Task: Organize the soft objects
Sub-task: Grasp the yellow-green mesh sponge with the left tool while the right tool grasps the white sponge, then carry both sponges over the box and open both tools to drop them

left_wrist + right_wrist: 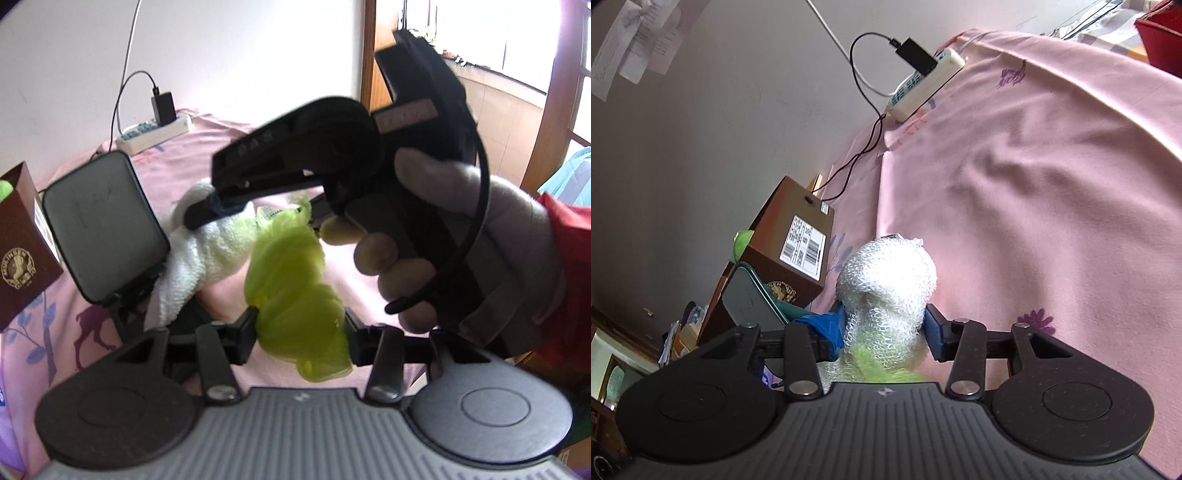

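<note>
My left gripper [300, 325] is shut on the green mesh end [291, 273] of a soft scrubber. Its white knitted end [207, 251] stretches away to the left. My right gripper [207, 206], held by a gloved hand [454, 236], crosses the left wrist view and pinches that white end. In the right wrist view my right gripper [886, 328] is shut on the white knitted end [886, 280], with green mesh [886, 365] showing below it. The scrubber hangs between both grippers above the pink sheet [1052, 192].
A brown cardboard box [22, 243] stands at the left with something green inside; it also shows in the right wrist view [790, 243]. A dark flat tablet-like panel [99, 229] leans by it. A white power strip [155, 133] with a black charger lies near the wall.
</note>
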### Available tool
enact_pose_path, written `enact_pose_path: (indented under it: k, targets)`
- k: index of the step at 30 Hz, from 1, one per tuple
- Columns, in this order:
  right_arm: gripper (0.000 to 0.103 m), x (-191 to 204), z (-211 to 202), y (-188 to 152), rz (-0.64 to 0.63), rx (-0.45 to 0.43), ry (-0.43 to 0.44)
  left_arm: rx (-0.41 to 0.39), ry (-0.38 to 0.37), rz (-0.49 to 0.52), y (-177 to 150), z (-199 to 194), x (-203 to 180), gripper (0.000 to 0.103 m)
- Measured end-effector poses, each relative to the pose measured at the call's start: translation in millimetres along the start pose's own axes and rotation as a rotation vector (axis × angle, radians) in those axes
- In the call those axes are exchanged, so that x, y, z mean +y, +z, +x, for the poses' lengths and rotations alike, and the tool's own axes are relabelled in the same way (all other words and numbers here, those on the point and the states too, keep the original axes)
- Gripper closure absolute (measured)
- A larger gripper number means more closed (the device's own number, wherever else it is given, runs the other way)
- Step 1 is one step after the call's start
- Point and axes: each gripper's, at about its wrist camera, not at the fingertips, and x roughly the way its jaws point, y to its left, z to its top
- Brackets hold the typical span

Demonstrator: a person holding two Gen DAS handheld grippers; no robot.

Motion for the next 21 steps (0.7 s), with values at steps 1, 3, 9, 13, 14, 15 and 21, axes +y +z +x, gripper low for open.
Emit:
enact_pose_path:
  k: [1, 3, 9, 13, 14, 15, 21]
  targets:
    - [0.075, -1, -3, 0, 0.010, -0.014, -0.003, -0.006, 0.001, -0.002, 0, -3, 0, 0.056]
    - [0.076, -4, -12, 1, 0.032, -0.048, -0.009, -0.013, -0.009, -0.011, -1, -9, 0, 0.057]
    - [0.076, -12, -34, -1, 0.083, -0.121, -0.041, -0.047, -0.010, -0.038, -8, -34, 2, 0.057]
    - [0.076, -7, -48, -3, 0.090, -0.176, -0.040, -0.065, 0.002, -0.080, -16, -52, 13, 0.057]
    - [0.076, -4, -52, -3, 0.086, -0.185, -0.037, -0.071, 0.007, -0.093, -18, -57, 17, 0.057]
    - [0.076, 0, -55, -3, 0.077, -0.196, -0.032, -0.077, 0.013, -0.110, -19, -60, 22, 0.057]
    - [0.076, 37, -71, 1, -0.014, -0.252, 0.030, -0.129, 0.068, -0.209, -28, -97, 51, 0.056]
